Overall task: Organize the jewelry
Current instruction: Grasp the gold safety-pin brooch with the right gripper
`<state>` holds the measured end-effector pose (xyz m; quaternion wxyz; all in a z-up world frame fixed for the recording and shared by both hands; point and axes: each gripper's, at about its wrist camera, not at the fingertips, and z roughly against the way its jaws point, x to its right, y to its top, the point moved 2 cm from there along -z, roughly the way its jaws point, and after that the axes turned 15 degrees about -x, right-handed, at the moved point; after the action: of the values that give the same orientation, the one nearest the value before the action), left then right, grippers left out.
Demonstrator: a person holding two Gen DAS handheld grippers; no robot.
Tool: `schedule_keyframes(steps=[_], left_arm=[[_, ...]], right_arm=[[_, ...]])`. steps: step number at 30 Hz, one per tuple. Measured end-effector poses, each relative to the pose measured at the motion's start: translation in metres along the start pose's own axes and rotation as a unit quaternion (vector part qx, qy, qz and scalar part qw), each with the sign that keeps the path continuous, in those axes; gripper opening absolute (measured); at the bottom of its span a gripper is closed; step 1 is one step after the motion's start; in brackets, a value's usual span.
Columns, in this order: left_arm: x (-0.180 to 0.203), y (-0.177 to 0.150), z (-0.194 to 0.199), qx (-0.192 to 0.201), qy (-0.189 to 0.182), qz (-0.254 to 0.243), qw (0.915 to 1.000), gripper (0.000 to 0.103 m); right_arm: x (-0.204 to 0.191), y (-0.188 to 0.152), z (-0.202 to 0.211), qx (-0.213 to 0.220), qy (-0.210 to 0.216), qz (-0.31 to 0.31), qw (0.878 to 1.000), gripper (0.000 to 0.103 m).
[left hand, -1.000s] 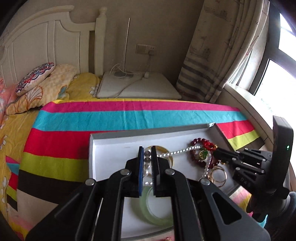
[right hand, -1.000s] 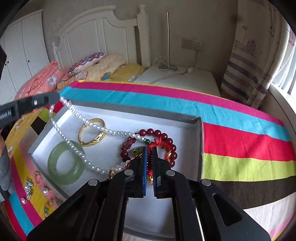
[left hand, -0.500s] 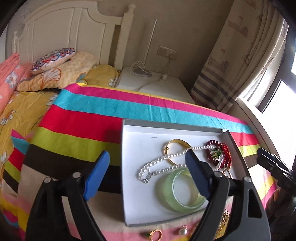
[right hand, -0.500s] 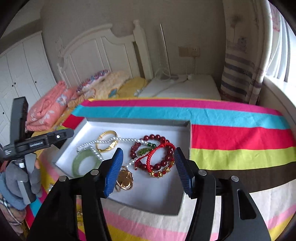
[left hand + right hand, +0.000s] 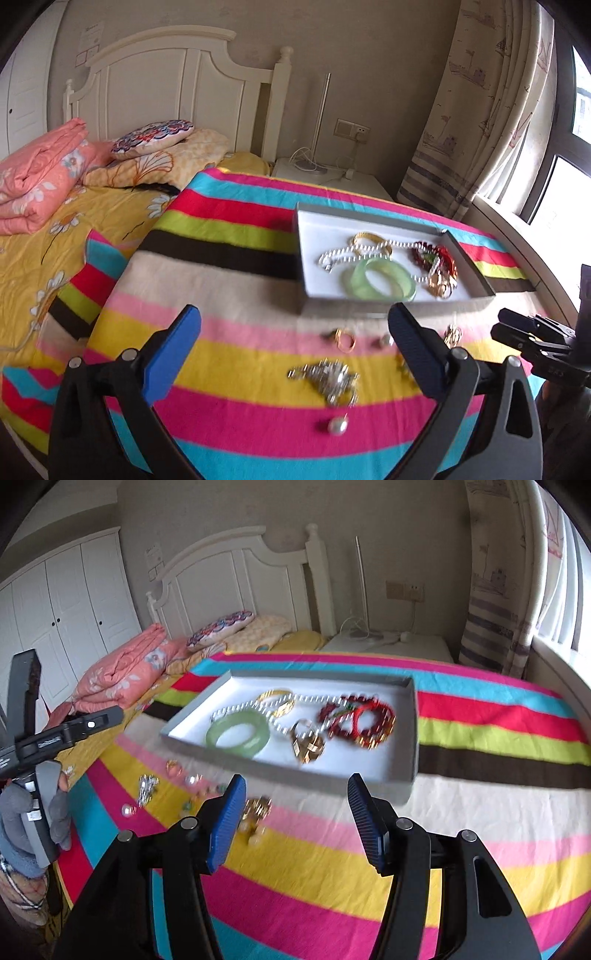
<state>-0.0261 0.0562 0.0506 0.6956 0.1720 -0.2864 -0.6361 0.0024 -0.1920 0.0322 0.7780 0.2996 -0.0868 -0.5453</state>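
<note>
Both grippers, left gripper [image 5: 293, 341] and right gripper [image 5: 295, 814], spread wide, empty, above striped blanket [image 5: 480, 867] near jewelry tray [image 5: 413, 738].

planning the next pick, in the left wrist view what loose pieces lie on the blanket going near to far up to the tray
pearl bead → silver brooch → gold ring → tray

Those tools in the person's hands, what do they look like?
Each tool, left and right, is a black plastic frame with silver pivot pins and two fingers tipped with blue ribbed pads. The left one's body carries small white lettering, and a grey-gloved hand grips its handle.
</note>
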Motion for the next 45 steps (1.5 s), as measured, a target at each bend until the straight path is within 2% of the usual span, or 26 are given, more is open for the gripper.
schedule_keyframes(steps=[5,7,8,10,15,21,30,36,40,41,43,45], left_arm=[[-0.026,-0.028,-0.007,-0.018,-0.037,0.049,0.9980,0.100],[-0.034,-0.031,-0.001,-0.003,-0.054,0.064,0.9965,0.100],[-0.036,-0.033,-0.001,0.002,-0.062,0.068,0.9957,0.100],[-0.038,-0.035,-0.003,-0.002,-0.073,0.069,0.9949,0.100],[-0.036,-0.036,-0.003,-0.005,-0.080,0.068,0.9945,0.100],[-0.038,-0.035,-0.002,0.001,-0.097,0.074,0.9926,0.100],[-0.039,-0.035,0.000,0.006,-0.114,0.072,0.9909,0.100],[-0.039,-0.036,0.001,0.007,-0.121,0.070,0.9902,0.100],[-0.039,-0.037,0.002,0.007,-0.122,0.070,0.9901,0.100],[-0.040,-0.037,0.001,0.007,-0.123,0.070,0.9899,0.100],[-0.040,-0.036,0.001,0.004,-0.127,0.071,0.9894,0.100],[-0.040,-0.036,0.000,0.000,-0.129,0.075,0.9888,0.100]], right_arm=[[-0.018,-0.011,-0.015,-0.035,0.006,-0.004,0.999,0.056],[-0.026,-0.010,-0.016,-0.043,0.044,-0.013,0.998,0.057],[-0.031,-0.010,-0.017,-0.052,0.056,-0.019,0.997,0.057],[-0.043,-0.007,-0.018,-0.053,0.054,-0.012,0.997,0.057],[-0.067,0.001,-0.024,-0.056,0.068,-0.003,0.996,0.057],[-0.070,0.003,-0.044,-0.087,0.036,-0.025,0.995,0.057],[-0.060,0.014,-0.063,-0.090,-0.043,-0.029,0.995,0.057],[-0.052,0.029,-0.070,-0.096,-0.050,-0.048,0.993,0.058],[-0.057,0.030,-0.077,-0.106,-0.094,-0.016,0.990,0.058],[-0.057,0.029,-0.076,-0.103,-0.095,-0.010,0.990,0.056],[-0.057,0.025,-0.073,-0.099,-0.093,-0.005,0.991,0.044],[-0.051,0.022,-0.066,-0.091,-0.085,-0.010,0.992,0.029]])
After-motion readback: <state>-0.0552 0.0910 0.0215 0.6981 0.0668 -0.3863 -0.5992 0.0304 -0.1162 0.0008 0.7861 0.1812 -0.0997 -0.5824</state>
